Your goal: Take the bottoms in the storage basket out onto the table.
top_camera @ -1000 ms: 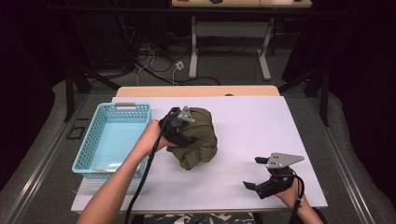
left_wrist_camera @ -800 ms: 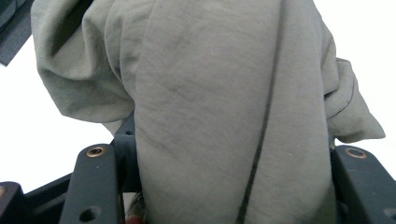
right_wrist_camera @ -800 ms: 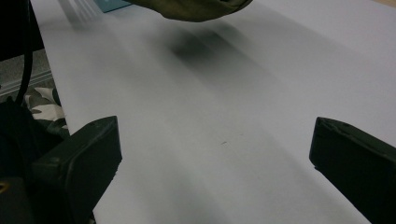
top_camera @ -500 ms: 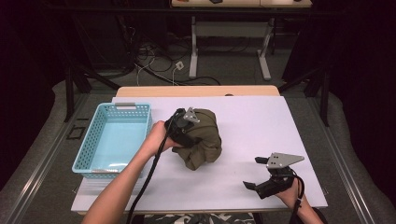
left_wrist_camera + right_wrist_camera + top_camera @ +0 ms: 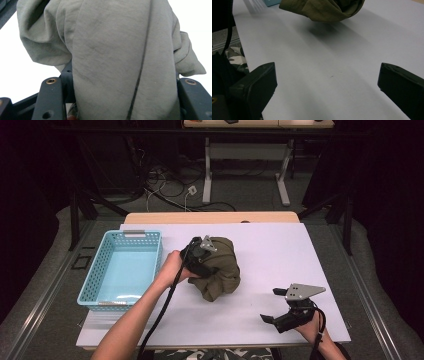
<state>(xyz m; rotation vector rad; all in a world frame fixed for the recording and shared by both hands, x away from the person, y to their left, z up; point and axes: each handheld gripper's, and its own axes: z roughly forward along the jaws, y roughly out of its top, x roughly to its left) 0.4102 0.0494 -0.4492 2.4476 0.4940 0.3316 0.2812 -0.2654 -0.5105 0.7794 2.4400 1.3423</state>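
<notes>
An olive-green bundled cloth (image 5: 222,270) is in the middle of the white table (image 5: 280,250). My left gripper (image 5: 200,257) comes in from the cloth's left side and is shut on it. In the left gripper view the fabric (image 5: 112,50) bulges between the two black jaws of the left gripper (image 5: 122,95). From the right gripper view the cloth (image 5: 324,8) hangs just above the table with a shadow under it. My right gripper (image 5: 271,305) rests near the front right edge, open, with nothing but bare table between the jaws of the right gripper (image 5: 327,85).
A light blue plastic basket (image 5: 91,280) with nothing in it stands at the table's left edge, close to the left hand. A black cable trails from the left gripper along the forearm. Beyond the table lie a floor with cables and desk legs.
The left gripper and the cloth have shifted a little to the right, away from the basket. The right gripper has stayed in place.
</notes>
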